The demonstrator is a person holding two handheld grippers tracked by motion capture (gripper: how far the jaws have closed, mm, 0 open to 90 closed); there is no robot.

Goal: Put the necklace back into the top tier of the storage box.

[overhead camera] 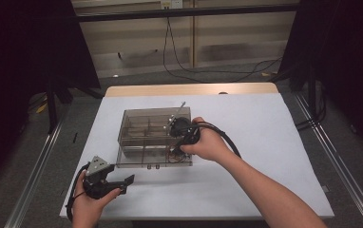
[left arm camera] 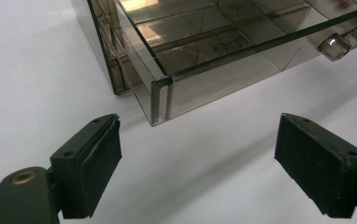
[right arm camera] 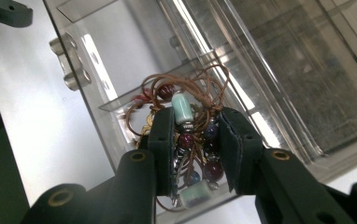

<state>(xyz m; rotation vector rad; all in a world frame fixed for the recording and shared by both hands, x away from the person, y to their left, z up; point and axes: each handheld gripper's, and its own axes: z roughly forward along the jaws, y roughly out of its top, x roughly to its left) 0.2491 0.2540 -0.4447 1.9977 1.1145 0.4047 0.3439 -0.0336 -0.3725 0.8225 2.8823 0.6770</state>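
While a person's two forearms reach in from the bottom of the high view, the right gripper is tipped down into the near right corner of a clear smoked-plastic organiser box that sits near the middle of the white table. At about seven o'clock from the box, the left gripper is held low at the table's near left edge, well apart from the right one, its jaws pointing toward three o'clock. Small reddish-brown bits of a beaded bracelet are just visible inside the box at the right gripper's tip (too small there to make out further).

From the left gripper view, the left gripper has its two black jaws spread wide with nothing between them, only bare table beneath; the pads touch nothing. The box corner stands at twelve o'clock, just beyond the jaws and clear of them.

From the right gripper view, the right gripper has its jaws clamped on the beaded bracelet, a tangle of brown cord with pale green, dark red and blue beads. The bundle bulges out above the fingertips and hangs below them, inside the box's corner compartment, close to the clear wall.
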